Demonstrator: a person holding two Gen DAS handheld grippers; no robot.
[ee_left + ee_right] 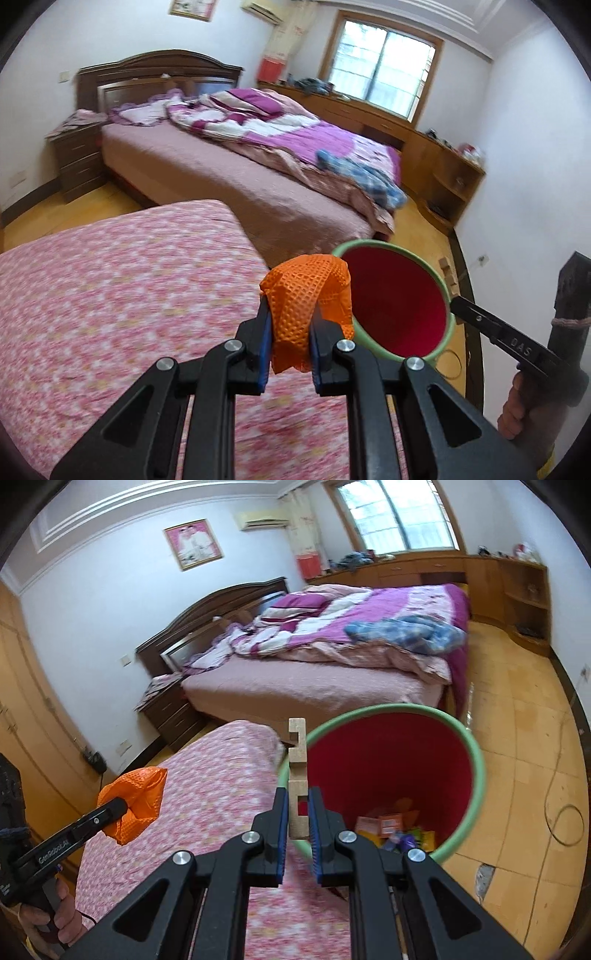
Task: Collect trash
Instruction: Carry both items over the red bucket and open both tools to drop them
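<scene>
Beside the pink-covered table's (207,794) far corner, each clamped load needs centring over the bin (476,760) first: left gripper (291,325) pinches orange mesh (306,295), right gripper (298,812) a notched wooden strip (297,775).

Left hand-held gripper (291,332), right hand-held gripper (298,818): both clamped, angled downward.

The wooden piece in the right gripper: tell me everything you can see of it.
The wooden piece is a pale, light-tan strip that looks like raw wood or pressed board, with square notches cut into one side, giving it a stepped, hooked outline. It stands upright, its lower end clamped between the blue-padded fingers of the right gripper, its top end free. In the right wrist view it overlaps the near green rim of the red bin, beside the pink floral cloth. Nothing but the fingers appears to touch it.
</scene>
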